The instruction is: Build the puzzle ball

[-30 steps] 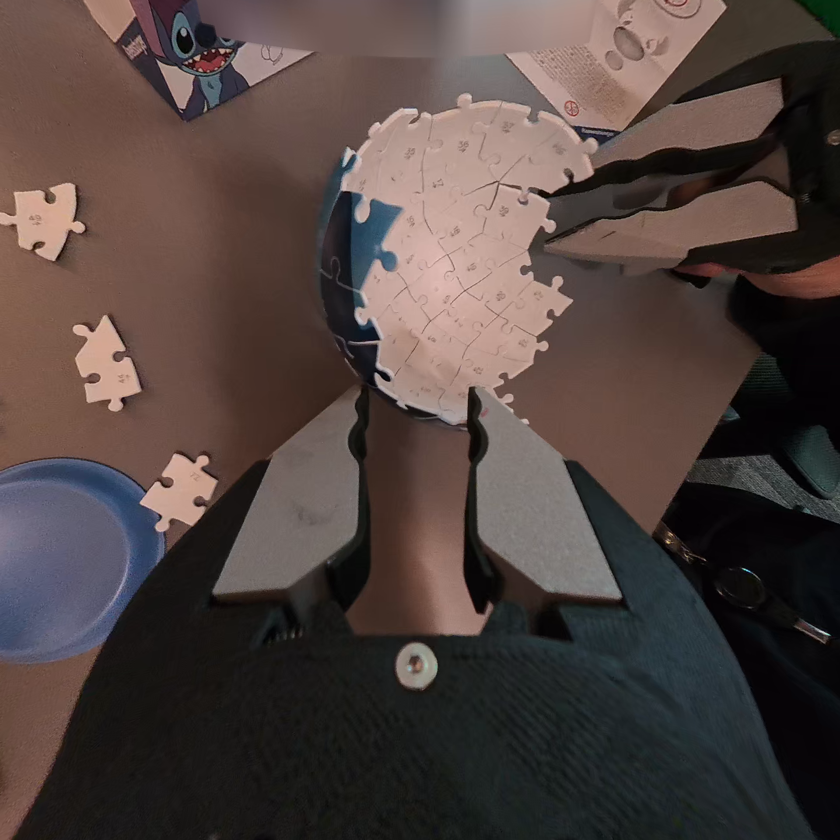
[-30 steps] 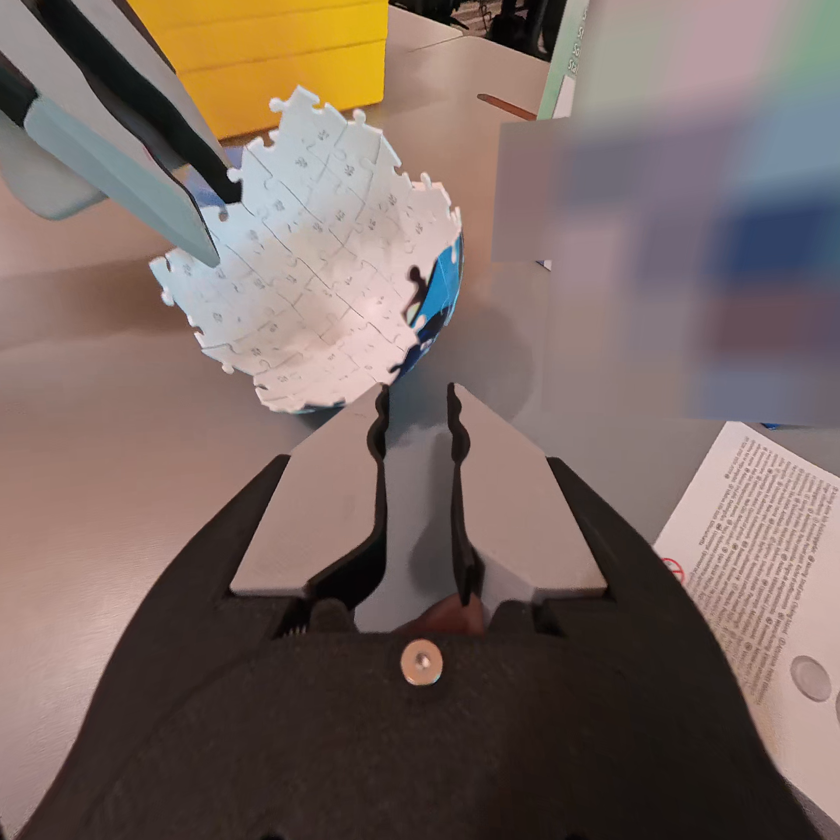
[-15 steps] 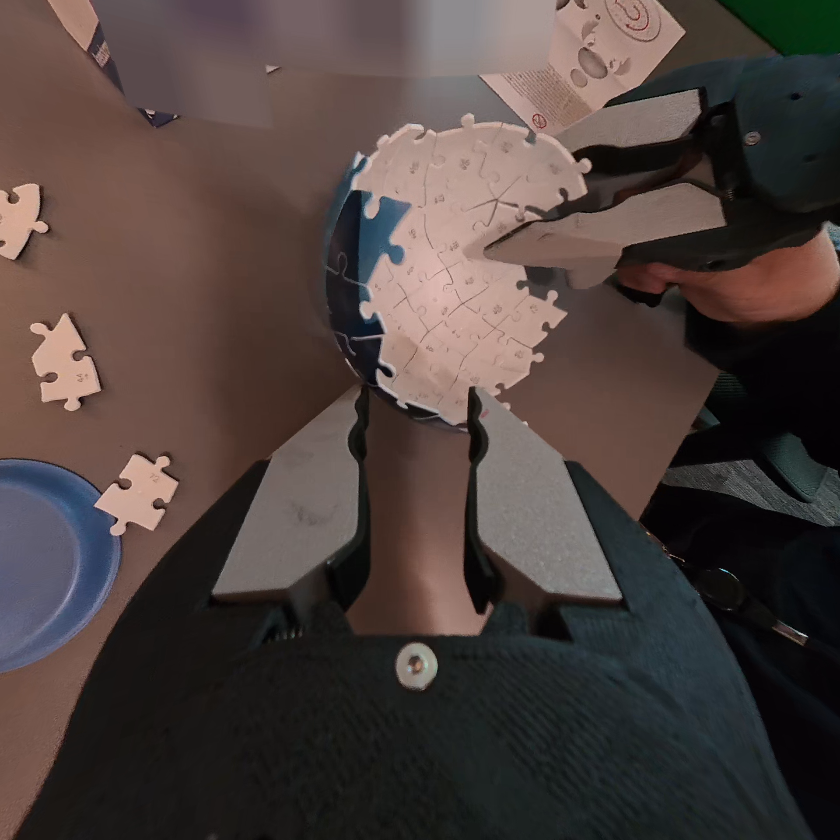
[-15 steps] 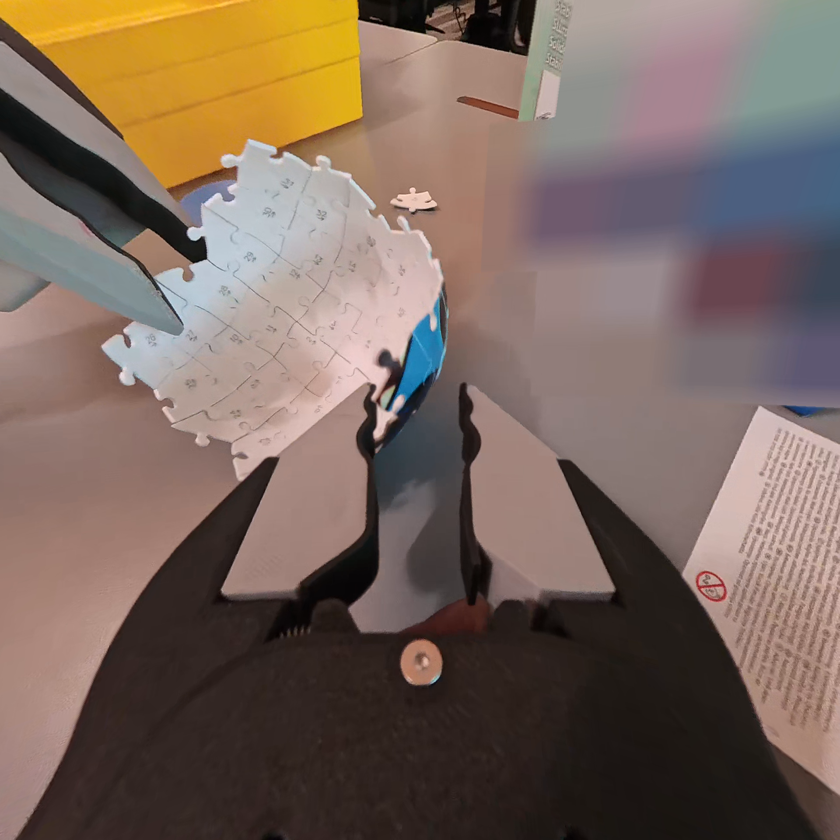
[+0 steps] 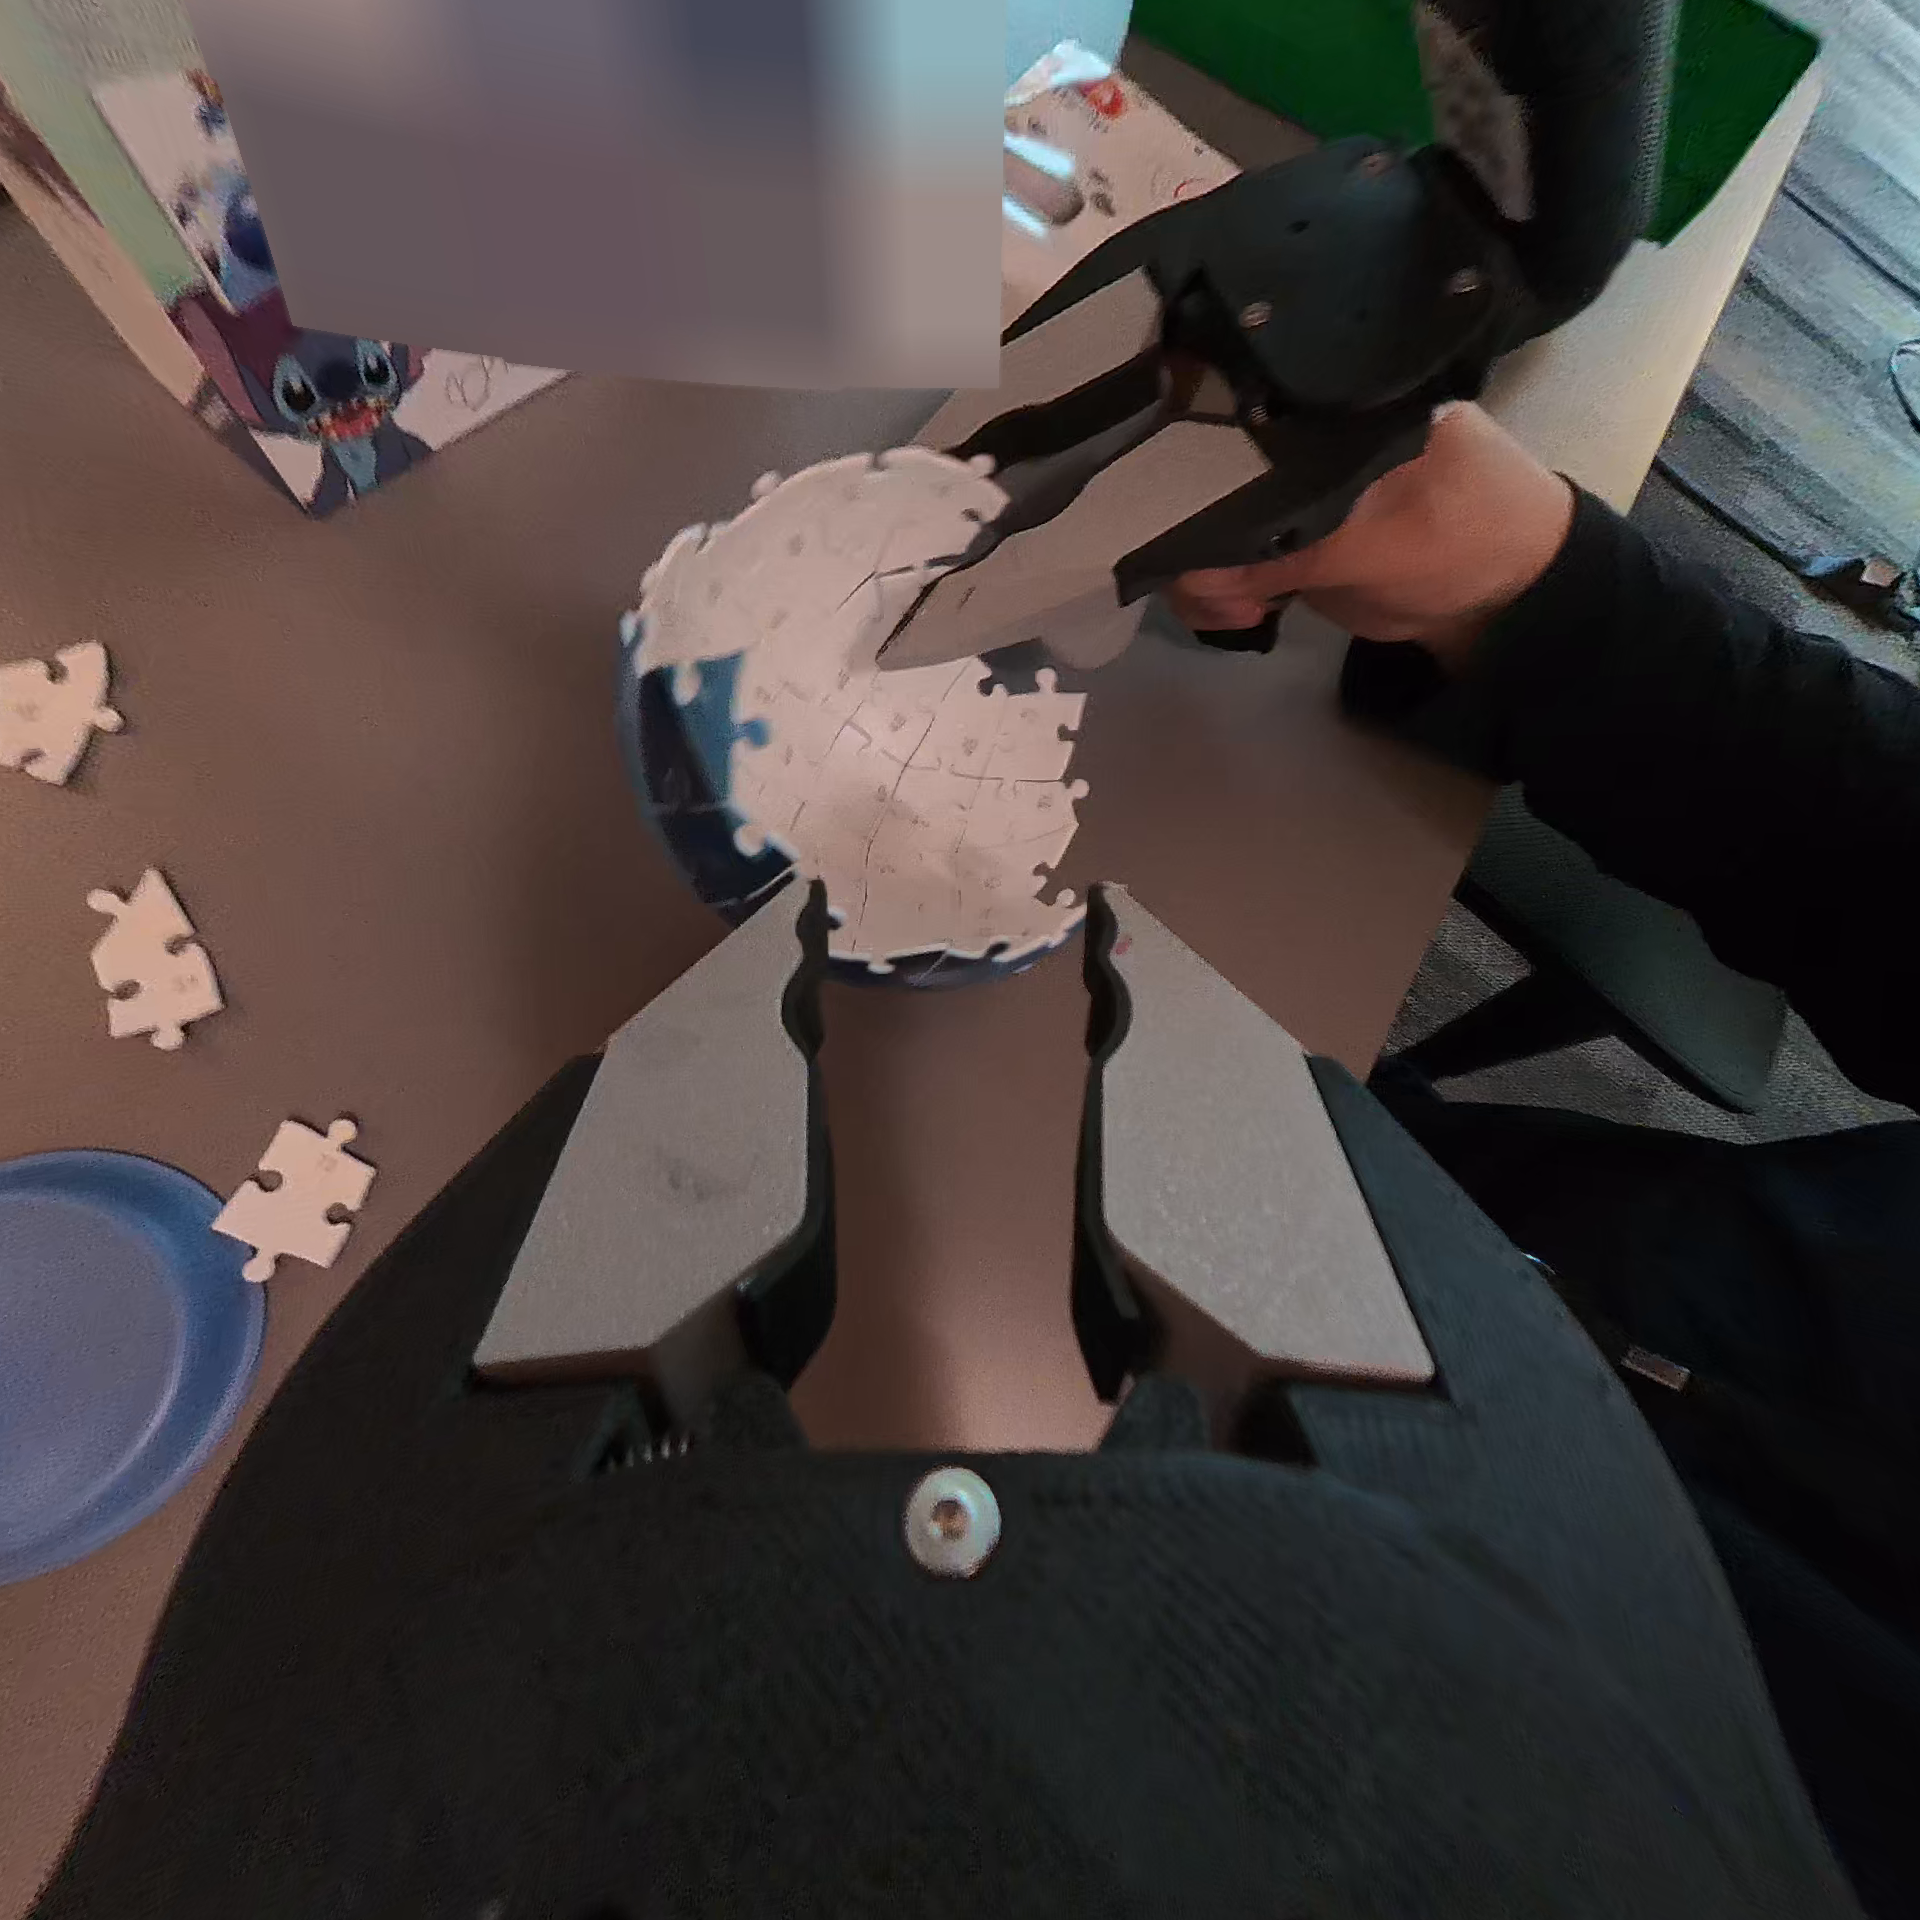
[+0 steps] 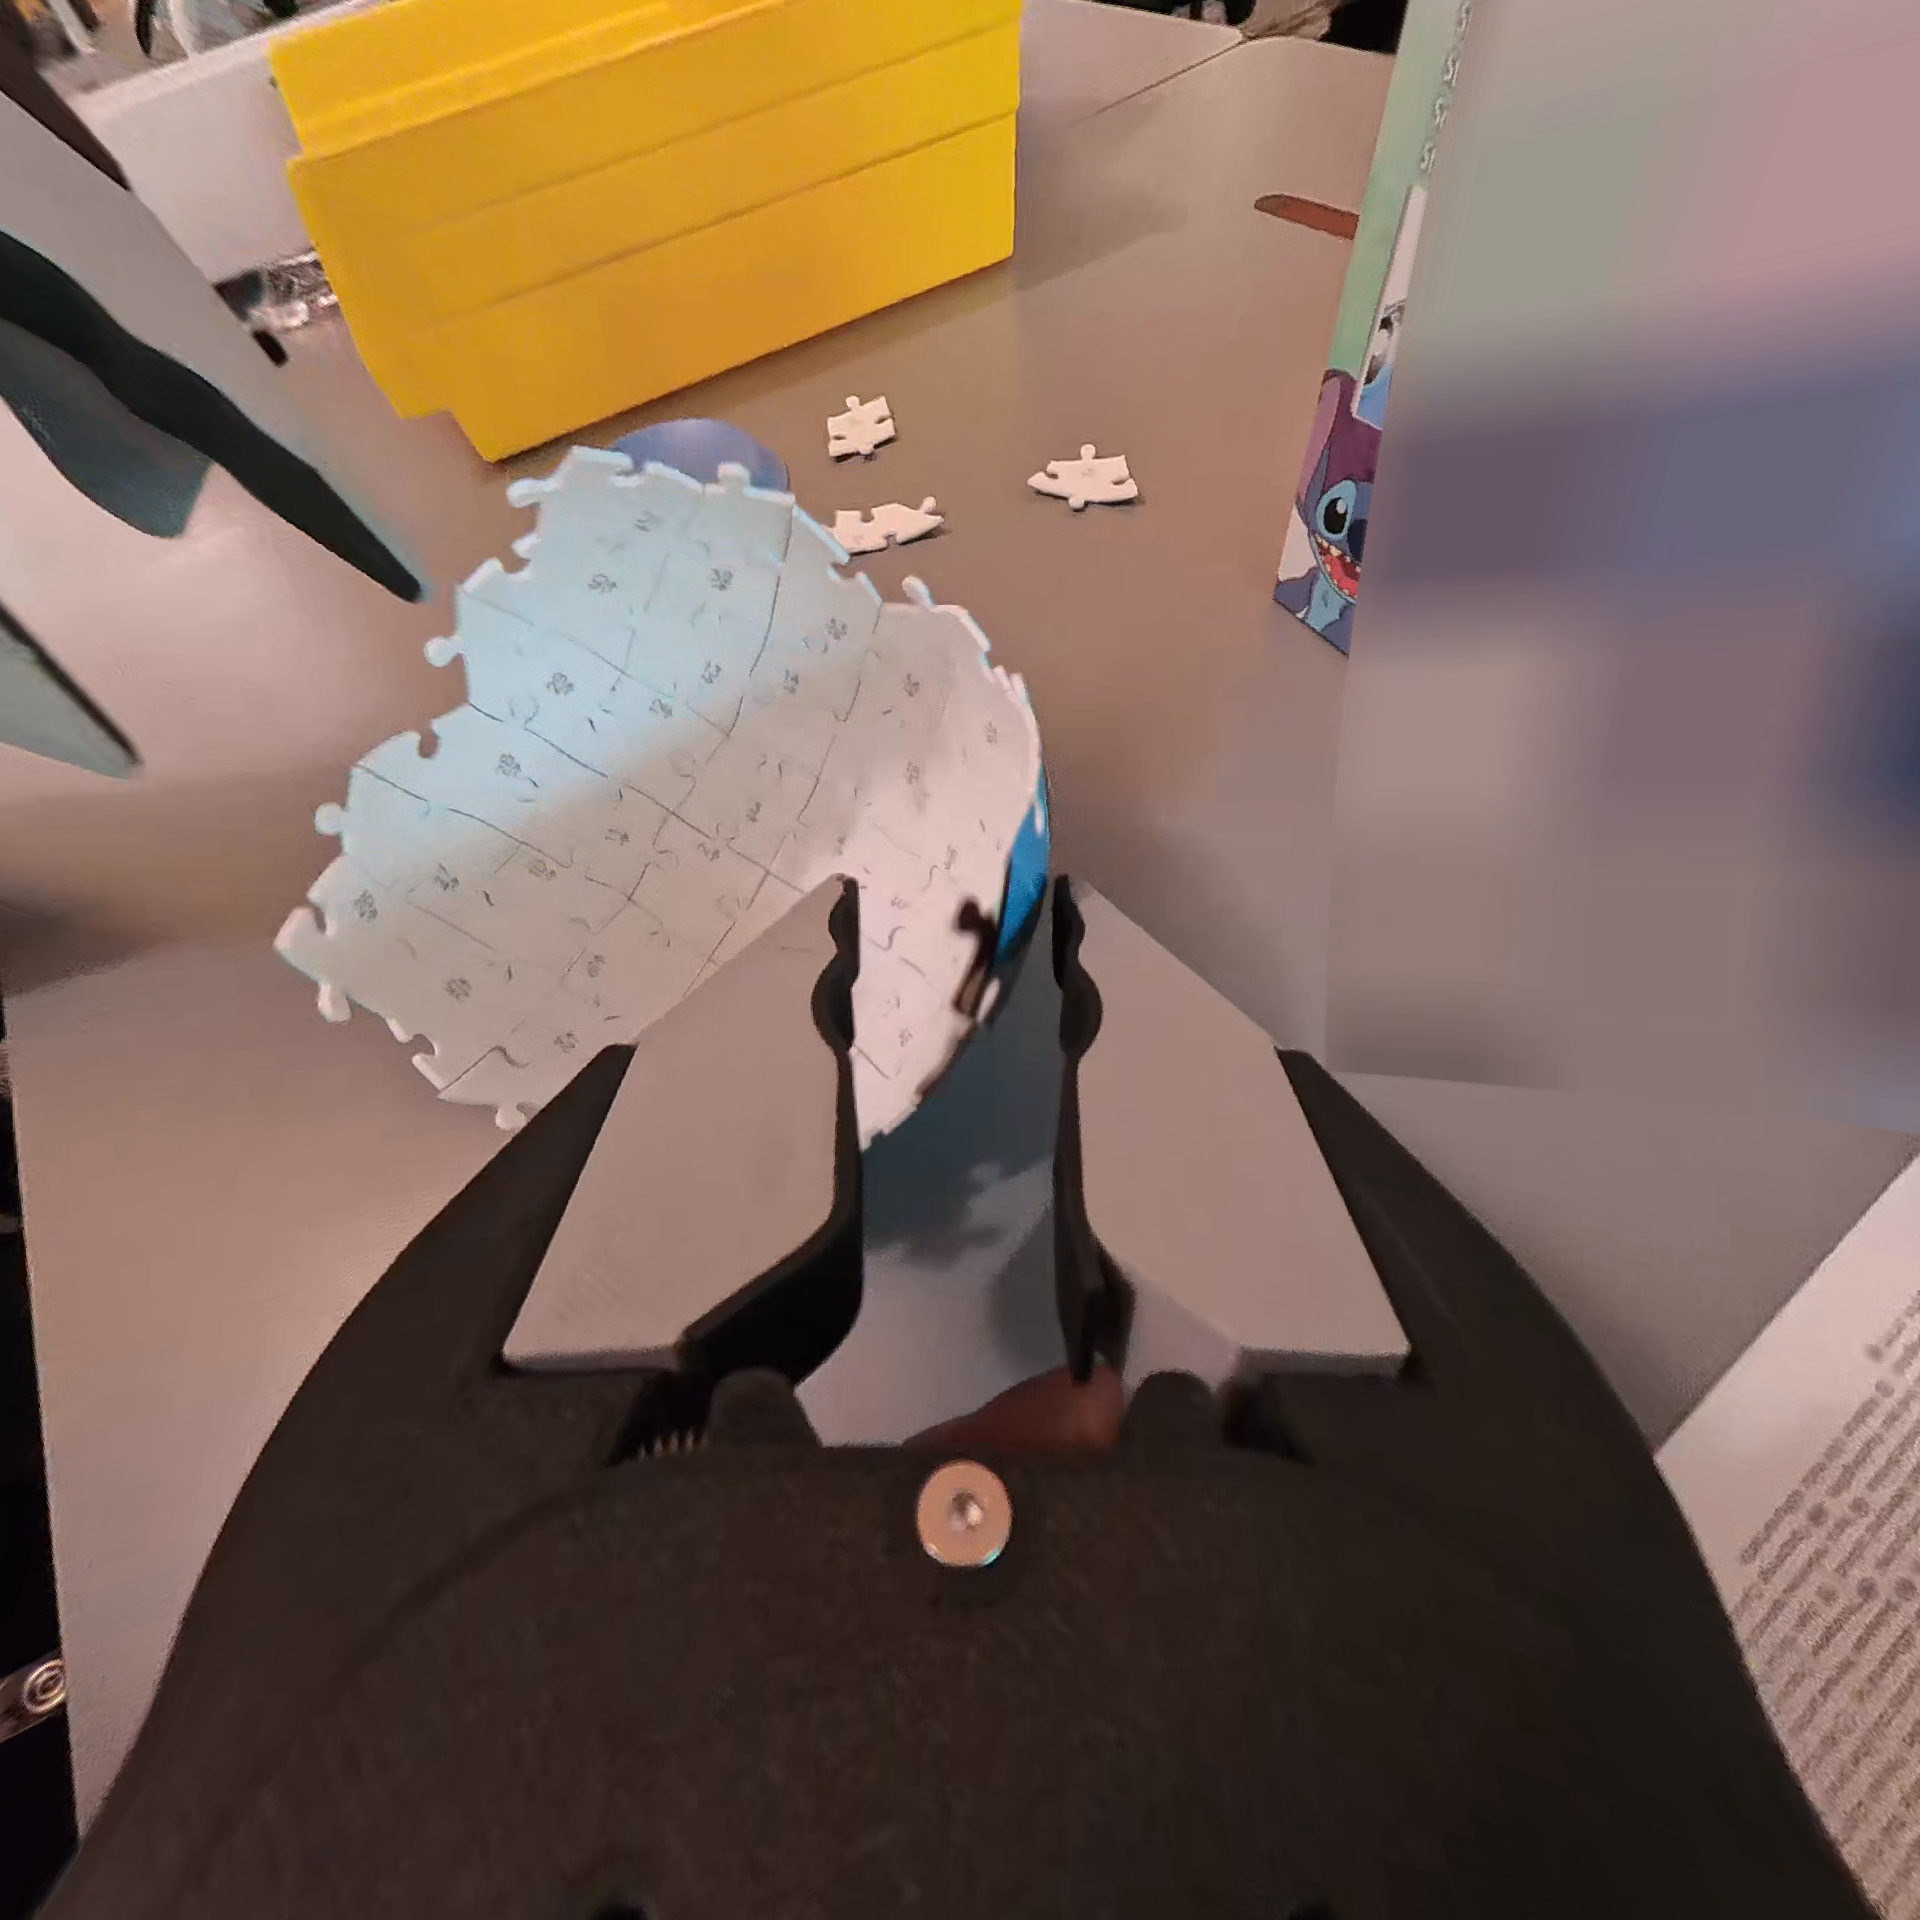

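The left gripper (image 5: 951, 914) sits low with its fingers apart, straddling the near rim of the half-built puzzle ball (image 5: 883, 748) on the table (image 5: 436, 727). The right gripper (image 6: 951, 904) reaches in from the right, fingers spread with the ball's edge between them, where a second ago it hung back just beside the rim. The shell is curved white interlocking pieces inside, glossy blue outside, and three loose pieces (image 5: 156, 961) lie flat by a smooth blue plate (image 5: 104, 1340).

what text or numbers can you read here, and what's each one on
puzzle ball, white inner side: a small number on each piece, blurred
loose pieces: a number each, too small to read
leaflet: fine print, too small
box: lettering up its edge, cut off and blurred
Nothing can be quoted.
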Tool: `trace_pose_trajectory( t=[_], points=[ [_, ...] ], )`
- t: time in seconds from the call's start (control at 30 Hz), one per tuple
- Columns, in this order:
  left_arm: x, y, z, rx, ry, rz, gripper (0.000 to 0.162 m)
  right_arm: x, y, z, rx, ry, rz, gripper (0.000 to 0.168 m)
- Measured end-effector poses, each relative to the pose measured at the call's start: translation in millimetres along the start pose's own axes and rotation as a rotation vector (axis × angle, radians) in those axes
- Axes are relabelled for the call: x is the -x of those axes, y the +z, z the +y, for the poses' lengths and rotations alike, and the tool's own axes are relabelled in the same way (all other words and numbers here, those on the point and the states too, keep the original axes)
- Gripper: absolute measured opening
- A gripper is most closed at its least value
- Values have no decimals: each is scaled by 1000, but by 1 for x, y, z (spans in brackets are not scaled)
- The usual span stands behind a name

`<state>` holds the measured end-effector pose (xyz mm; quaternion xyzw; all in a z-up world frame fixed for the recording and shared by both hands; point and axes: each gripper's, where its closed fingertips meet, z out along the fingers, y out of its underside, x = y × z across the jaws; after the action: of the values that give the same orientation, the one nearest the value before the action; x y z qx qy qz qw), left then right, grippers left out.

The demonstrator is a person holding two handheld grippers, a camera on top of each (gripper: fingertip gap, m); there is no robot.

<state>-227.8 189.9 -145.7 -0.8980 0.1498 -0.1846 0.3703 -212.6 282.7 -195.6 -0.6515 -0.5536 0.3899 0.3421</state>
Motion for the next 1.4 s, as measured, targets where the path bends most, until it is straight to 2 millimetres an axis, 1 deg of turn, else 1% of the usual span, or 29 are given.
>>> trace_pose_trajectory(
  t=[0.13, 0.17, 0.27, 0.33, 0.4, 0.53, 0.6, 0.67, 0.77, 0.83, 0.9, 0.97, 1.03, 1.13, 1.23, 1.3, 1.4],
  points=[
    [0, -16, -26, -32, 81, -43, 48, -3, 3, -6, 9, -10, -41, 36],
    [3, -19, -33, -36, 104, -63, 48, -3, 4, -8, 8, -11, -52, 36],
    [24, -28, -53, -36, 126, -148, 47, -7, 8, -11, 15, -24, -40, 36],
    [28, -32, -63, -55, 106, -125, 46, -6, 8, -14, 9, -27, -48, 37],
    [34, -35, -67, -62, 99, -133, 44, -8, 6, -18, -2, -26, -46, 38],
    [54, -33, -65, -43, 78, -157, 43, -11, 1, -29, -36, -13, -47, 41],
    [67, -30, -62, -39, 53, -168, 43, -11, -2, -33, -56, -11, -46, 42],
    [86, -30, -63, -64, 26, -206, 40, -12, -6, -35, -79, -12, -38, 45],
    [114, -30, -63, -106, -14, -266, 38, -14, -12, -31, -93, -6, -27, 45],
    [130, -24, -59, -90, -20, -298, 38, -15, -15, -28, -100, 5, -23, 46],
    [141, -12, -49, -35, -30, -305, 38, -14, -18, -27, -108, 13, -22, 46],
    [144, 1, -35, 34, -51, -276, 38, -13, -21, -26, -115, 16, -23, 46],
    [140, 9, -27, 59, -60, -245, 38, -11, -23, -25, -119, 14, -20, 47],
    [132, 16, -22, 69, -58, -205, 38, -10, -26, -24, -132, 18, -21, 48],
    [129, 21, -14, 110, -52, -199, 37, -6, -27, -24, -143, 26, -36, 48],
    [127, 21, -14, 110, -49, -187, 37, -5, -29, -22, -147, 19, -36, 49],
    [131, 19, -26, 98, 0, -205, 37, -6, -30, -18, -157, 23, -40, 49]
  ],
)
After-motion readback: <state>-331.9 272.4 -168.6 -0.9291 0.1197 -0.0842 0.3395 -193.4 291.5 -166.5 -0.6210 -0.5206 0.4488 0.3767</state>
